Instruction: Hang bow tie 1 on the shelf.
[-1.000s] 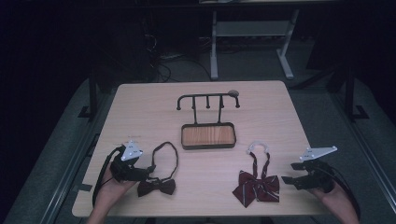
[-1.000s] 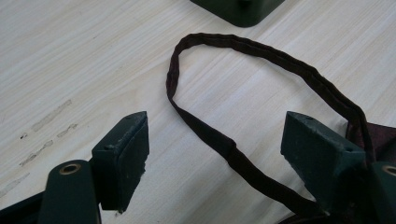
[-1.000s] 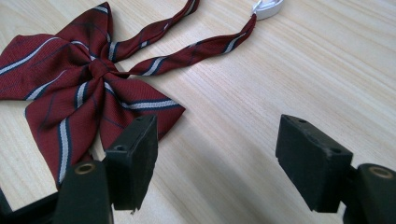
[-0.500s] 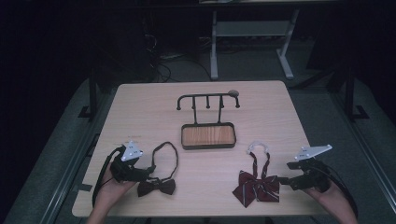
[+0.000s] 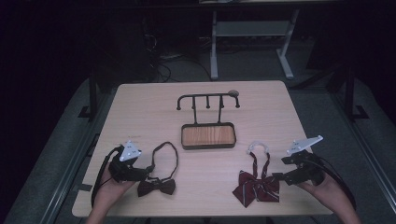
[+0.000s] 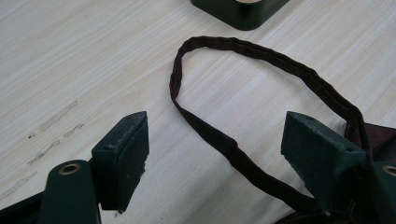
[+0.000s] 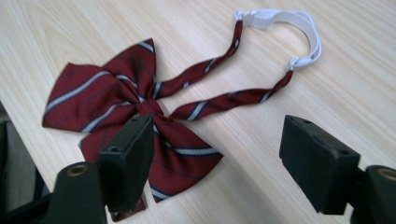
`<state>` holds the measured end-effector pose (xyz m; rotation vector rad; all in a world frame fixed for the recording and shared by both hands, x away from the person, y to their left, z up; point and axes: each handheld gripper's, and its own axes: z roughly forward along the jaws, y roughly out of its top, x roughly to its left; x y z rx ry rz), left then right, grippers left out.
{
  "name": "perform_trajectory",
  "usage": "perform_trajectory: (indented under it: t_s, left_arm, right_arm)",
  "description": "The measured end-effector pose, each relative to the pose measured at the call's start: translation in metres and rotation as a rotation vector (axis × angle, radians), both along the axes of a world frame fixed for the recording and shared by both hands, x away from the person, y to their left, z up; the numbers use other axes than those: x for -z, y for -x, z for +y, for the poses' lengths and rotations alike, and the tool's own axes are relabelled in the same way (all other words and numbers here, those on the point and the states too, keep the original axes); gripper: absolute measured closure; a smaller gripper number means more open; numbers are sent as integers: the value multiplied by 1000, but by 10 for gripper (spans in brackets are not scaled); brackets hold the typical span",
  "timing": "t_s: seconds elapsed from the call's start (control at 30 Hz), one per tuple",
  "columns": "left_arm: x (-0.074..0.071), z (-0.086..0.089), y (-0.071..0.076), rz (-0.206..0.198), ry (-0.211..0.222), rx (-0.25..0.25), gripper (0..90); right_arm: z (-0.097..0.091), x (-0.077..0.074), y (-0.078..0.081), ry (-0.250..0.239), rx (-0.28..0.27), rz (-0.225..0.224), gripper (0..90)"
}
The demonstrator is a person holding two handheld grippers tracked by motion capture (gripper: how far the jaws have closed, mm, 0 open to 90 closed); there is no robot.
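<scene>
From above, a dark bow tie is seen near the worktop's front-left corner, a striped bow tie front-right. Left gripper: fingers wide, astride the soft strap. Right gripper: fingers wide; the limp knot is judged the best hold.

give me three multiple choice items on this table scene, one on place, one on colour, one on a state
1. Where does the rack with the wooden tray stand?
A. mid-table, beyond both ties
B. at the near edge
C. on the floor

2. What colour is the striped bow tie?
A. green
B. dark red with pale stripes
C. plain yellow

3. How do the left tongs stand?
A. shut on the strap
B. open over the dark strap
C. holding the rack

Answers: 1 A, the high view shows it farther than both ties. 2 B, clear in the right gripper view. 3 B, the jaws stand wide apart.
</scene>
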<state>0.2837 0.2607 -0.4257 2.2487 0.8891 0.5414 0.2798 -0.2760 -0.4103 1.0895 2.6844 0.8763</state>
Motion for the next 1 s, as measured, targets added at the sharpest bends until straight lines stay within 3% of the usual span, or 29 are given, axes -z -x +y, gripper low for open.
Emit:
perform_trajectory:
  t_s: [0.17,0.47,0.7,1.0]
  left_arm:
    - [-1,1,1,-8,11,-6,238]
    - [-1,0,0,-2,-2,3,238]
    - [0,1,0,1,1,2,238]
    - [1,3,-1,6,1,2,238]
  right_arm:
    - [8,-7,-6,23,-4,16,306]
    - [23,-19,-16,64,-28,-5,330]
    - [32,-19,-26,93,-49,15,354]
    - [40,-14,-52,117,-40,53,392]
